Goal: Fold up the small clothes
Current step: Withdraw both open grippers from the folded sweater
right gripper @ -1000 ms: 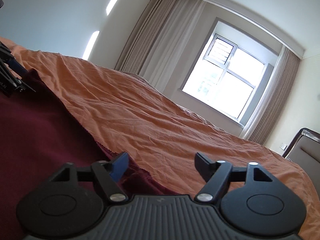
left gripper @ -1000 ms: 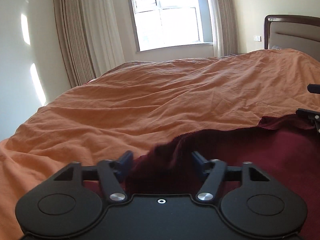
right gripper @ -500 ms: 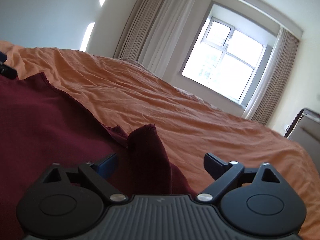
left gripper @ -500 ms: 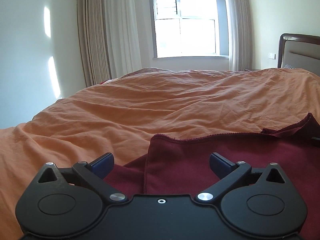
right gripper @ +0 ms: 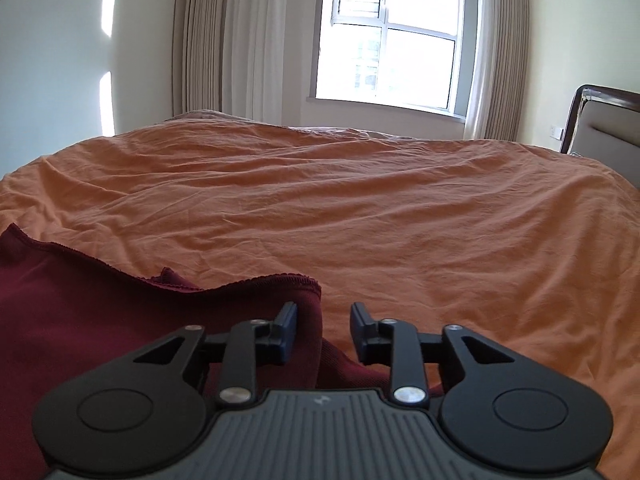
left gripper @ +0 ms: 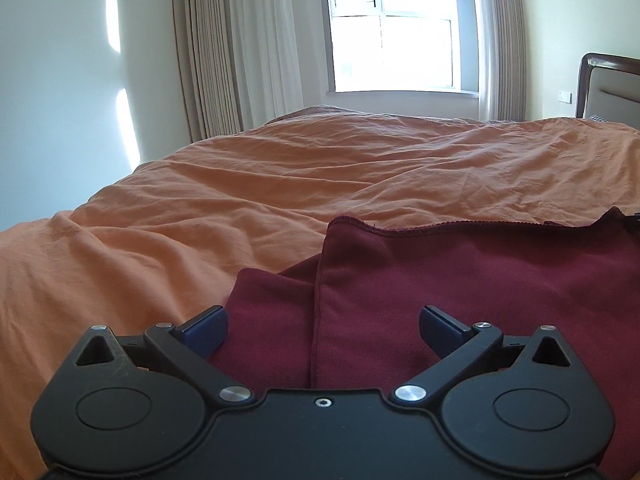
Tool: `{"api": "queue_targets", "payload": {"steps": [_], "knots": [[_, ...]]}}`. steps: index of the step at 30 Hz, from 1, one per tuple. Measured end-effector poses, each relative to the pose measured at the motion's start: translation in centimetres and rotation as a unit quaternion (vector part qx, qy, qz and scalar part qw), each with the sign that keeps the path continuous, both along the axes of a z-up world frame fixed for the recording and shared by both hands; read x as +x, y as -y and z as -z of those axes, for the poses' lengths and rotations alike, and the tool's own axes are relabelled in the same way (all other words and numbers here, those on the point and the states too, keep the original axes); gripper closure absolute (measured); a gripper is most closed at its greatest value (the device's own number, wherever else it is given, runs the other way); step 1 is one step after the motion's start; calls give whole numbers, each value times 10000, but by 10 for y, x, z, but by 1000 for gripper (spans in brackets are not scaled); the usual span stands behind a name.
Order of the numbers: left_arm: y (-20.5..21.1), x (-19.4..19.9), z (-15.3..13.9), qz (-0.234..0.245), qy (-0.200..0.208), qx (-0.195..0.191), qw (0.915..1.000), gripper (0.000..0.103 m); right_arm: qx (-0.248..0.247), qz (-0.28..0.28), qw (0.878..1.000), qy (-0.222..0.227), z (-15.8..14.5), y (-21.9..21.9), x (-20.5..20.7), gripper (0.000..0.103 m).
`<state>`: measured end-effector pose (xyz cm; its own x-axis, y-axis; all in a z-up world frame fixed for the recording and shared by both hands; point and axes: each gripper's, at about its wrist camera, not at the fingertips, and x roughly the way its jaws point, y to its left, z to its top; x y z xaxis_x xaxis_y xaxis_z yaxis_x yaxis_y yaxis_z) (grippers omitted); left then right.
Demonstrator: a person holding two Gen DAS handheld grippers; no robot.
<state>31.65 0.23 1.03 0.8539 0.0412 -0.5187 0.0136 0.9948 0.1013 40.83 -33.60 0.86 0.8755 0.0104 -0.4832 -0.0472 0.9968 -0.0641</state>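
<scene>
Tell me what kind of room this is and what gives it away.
Most likely a bedroom in a home. A wide bed under a rumpled orange cover fills the view, a padded headboard stands at the right, and long curtains hang beside a bright window.

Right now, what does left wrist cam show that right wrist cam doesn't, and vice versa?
Left wrist only: the left tongs, wide open, nothing gripped; the dark red garment folded over with a layer edge running toward the camera, and its left corner on the orange bedcover.

Right wrist only: the right tongs, closing with the garment's right edge between the pads but not yet pinched; a bunched corner along its far hem.

Both: garment, bedcover, window, curtains, headboard.
</scene>
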Motion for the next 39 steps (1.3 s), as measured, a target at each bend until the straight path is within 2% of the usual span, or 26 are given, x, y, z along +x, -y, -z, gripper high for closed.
{"api": "queue_targets", "payload": {"steps": [1, 4, 7, 11, 16, 20, 24, 28, 32, 39], "knots": [[0, -1, 0, -17, 2, 5, 10000, 1, -40, -12, 10000, 60, -1, -1, -4, 35], [-2, -6, 0, -81, 17, -14, 10000, 1, -321, -248, 9987, 313, -9, -14, -11, 19], [-4, -13, 1, -166, 10, -104, 9998, 1, -831, -528, 9947, 283, -12, -36, -5, 14], [-6, -24, 0, -241, 21, -202, 9995, 1, -1644, -781, 9833, 36, 2, -68, 25, 13], [-6, -33, -4, -296, -24, -247, 9993, 1, -1991, -248, 9796, 118, 17, -73, 54, 14], [-10, -37, -6, -337, -23, -412, 9986, 1, -2204, 182, 9743, 420, 8, -72, 42, 13], [-14, -44, -9, -347, 34, -511, 9981, 1, -2181, -12, 9728, 782, -15, -76, 4, 2], [-18, -54, -13, -400, 100, -556, 9976, 1, -1823, -501, 9775, 932, -28, -93, -43, 0], [-28, -74, -10, -591, 149, -741, 9954, 1, -1309, -938, 9825, 937, -20, -117, -81, 0], [-36, -112, 2, -704, 151, -1126, 9910, 1, -949, -862, 9826, 1342, 6, -161, -113, 0]]}}
